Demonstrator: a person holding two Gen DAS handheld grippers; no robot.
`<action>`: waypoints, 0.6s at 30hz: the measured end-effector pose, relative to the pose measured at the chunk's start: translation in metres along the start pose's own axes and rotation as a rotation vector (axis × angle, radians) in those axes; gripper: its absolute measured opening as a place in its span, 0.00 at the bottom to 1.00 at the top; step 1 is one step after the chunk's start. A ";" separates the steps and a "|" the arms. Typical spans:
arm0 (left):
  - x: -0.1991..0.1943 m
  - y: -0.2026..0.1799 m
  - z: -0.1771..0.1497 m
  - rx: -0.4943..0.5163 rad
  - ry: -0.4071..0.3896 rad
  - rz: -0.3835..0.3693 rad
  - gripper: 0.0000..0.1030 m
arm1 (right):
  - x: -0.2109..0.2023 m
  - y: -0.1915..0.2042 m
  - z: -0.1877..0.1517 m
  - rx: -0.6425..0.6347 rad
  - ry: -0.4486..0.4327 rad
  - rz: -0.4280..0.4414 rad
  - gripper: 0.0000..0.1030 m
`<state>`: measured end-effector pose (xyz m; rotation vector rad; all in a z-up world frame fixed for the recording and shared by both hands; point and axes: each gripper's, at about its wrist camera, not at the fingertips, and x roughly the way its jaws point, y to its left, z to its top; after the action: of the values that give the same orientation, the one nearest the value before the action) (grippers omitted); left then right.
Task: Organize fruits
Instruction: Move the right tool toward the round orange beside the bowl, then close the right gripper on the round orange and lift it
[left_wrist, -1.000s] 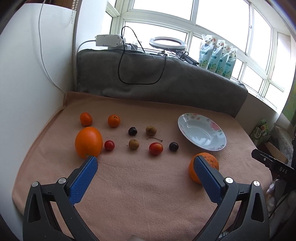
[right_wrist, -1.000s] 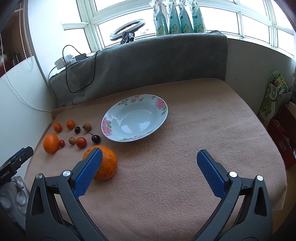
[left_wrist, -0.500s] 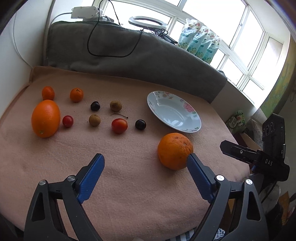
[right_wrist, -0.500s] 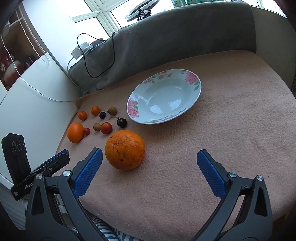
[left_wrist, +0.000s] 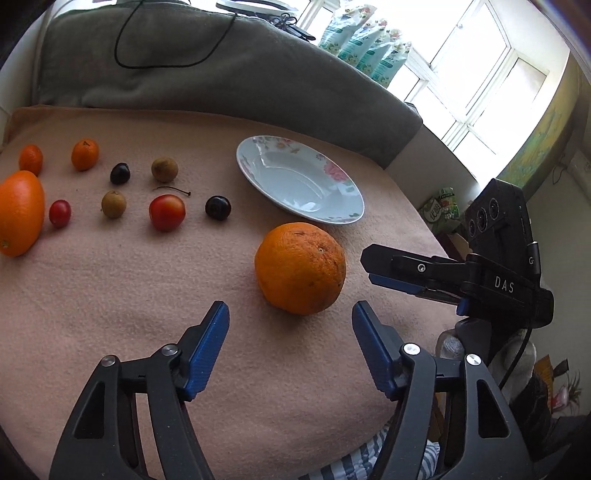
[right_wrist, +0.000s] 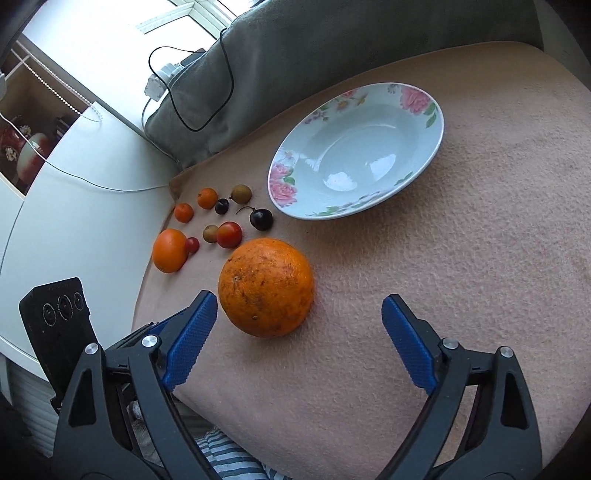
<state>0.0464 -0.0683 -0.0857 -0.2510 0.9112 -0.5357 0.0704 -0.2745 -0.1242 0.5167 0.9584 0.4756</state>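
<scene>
Two handheld grippers bear down on a large, round, rough-skinned orange (left_wrist: 300, 268) resting on the peach fleece table cover (left_wrist: 110, 280), just in front of the empty white floral-rimmed bowl (left_wrist: 354, 206). The step in hand looks like the approach to the first pick. The left gripper (left_wrist: 290, 330) has its blue-padded jaws closing, with nothing between them yet; the orange sits just ahead of the tips. The right gripper (right_wrist: 299, 319) is wider, its jaws also beginning to close, the orange near its left pad but ungripped. The small fruits, among them a red tomato (left_wrist: 167, 212) and a dark cherry (left_wrist: 218, 208), lie in rows to the left.

The next move probably calls for one gripper to straddle the orange squarely and yield room to the other.

Against a second earlier, both cameras sit lower and closer, the orange looms larger, and both jaws are narrower.
</scene>
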 end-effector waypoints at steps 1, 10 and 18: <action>0.002 -0.001 0.001 0.008 0.005 -0.003 0.63 | 0.002 -0.001 0.001 0.003 0.006 0.008 0.88; 0.015 -0.006 0.005 0.042 0.033 0.001 0.56 | 0.021 0.004 0.011 -0.014 0.048 0.041 0.85; 0.019 -0.006 0.008 0.053 0.045 -0.002 0.55 | 0.032 -0.003 0.016 0.012 0.081 0.068 0.83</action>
<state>0.0600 -0.0841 -0.0911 -0.1922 0.9395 -0.5689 0.1000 -0.2614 -0.1387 0.5458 1.0238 0.5557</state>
